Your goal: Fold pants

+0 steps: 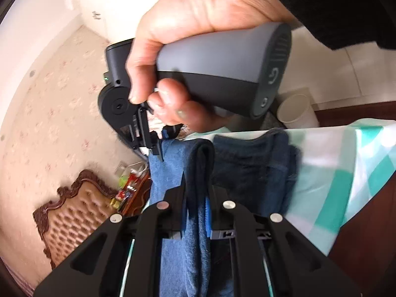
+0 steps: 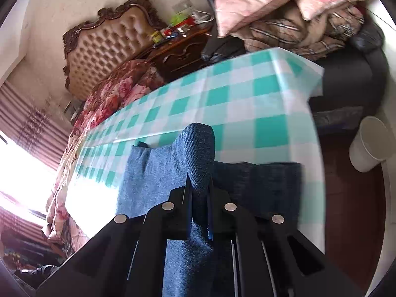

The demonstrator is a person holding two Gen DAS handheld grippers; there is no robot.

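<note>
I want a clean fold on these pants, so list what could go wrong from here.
1. The left gripper and right gripper each pinch a bunched ridge of the blue denim pants; uneven pulling could skew the fold.
2. The pants lie near the edge of the green-and-white checked tablecloth; they might slide off or drag the cloth.
3. The white paper cup beside the table could be knocked over.

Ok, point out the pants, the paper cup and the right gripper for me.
pants (image 2: 148,173): right wrist view, flat lighter panel.
paper cup (image 2: 371,146): right wrist view, side wall.
right gripper (image 2: 198,185): right wrist view, between fingertips, shut on pants.
</note>
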